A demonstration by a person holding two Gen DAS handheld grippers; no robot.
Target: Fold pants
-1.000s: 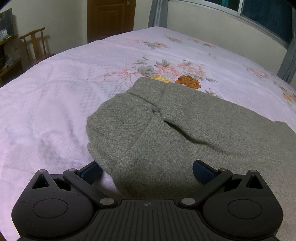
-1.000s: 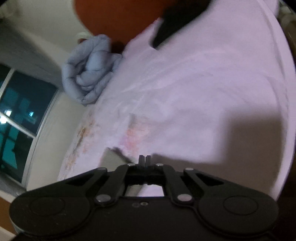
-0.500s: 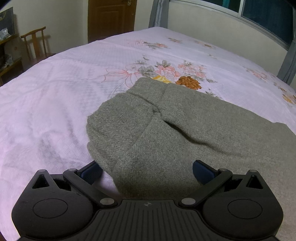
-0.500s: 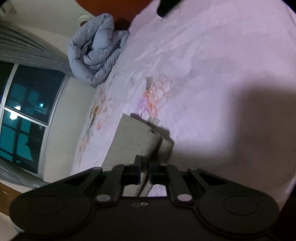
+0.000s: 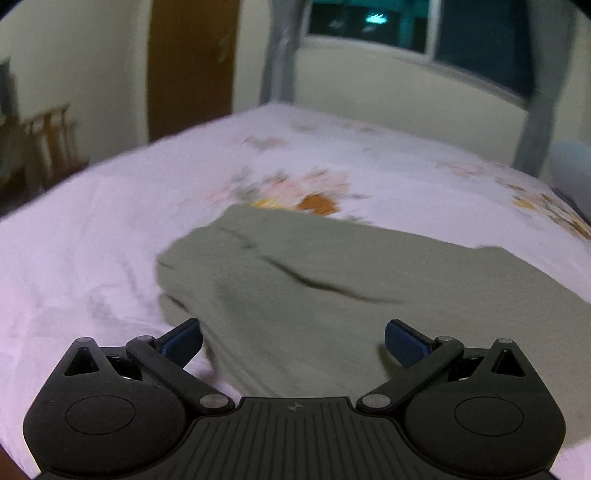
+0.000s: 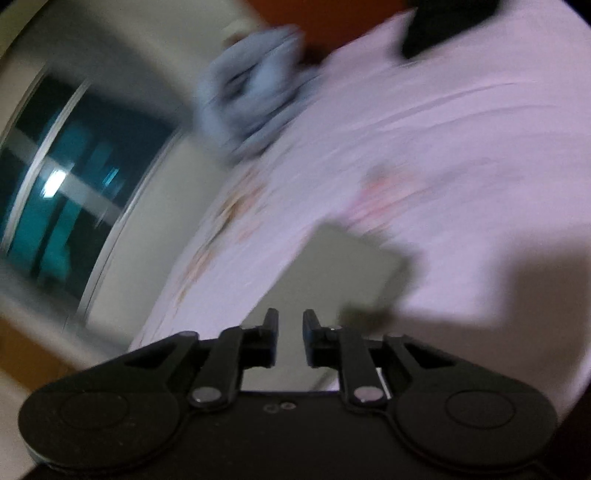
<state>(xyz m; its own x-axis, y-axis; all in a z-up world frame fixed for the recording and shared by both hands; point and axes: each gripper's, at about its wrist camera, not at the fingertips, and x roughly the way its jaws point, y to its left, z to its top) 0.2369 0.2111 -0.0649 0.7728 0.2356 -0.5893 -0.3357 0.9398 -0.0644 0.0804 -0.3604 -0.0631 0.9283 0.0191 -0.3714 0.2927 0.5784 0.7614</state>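
Grey-green pants [image 5: 332, 291] lie folded on the pink floral bedsheet [image 5: 92, 240]. My left gripper [image 5: 293, 343] is wide open and empty, its blue fingertips [image 5: 404, 341] on either side of the near edge of the pants, above the cloth. In the right wrist view the pants [image 6: 343, 266] show as a grey slab ahead. My right gripper [image 6: 290, 332] is above them with its jaws a narrow gap apart and nothing between them. Both views are blurred by motion.
A bundled blue-grey quilt [image 6: 255, 96] lies at the bed's far end by the window [image 6: 62, 177]. A wooden door [image 5: 192, 66] and a chair [image 5: 48, 144] stand beyond the bed. A dark object [image 6: 439, 26] lies at the bed's far corner.
My right gripper has opened from shut to a narrow gap and drawn back from the pants. My left gripper has lifted and tilted up, still open, so more of the wall and window shows.
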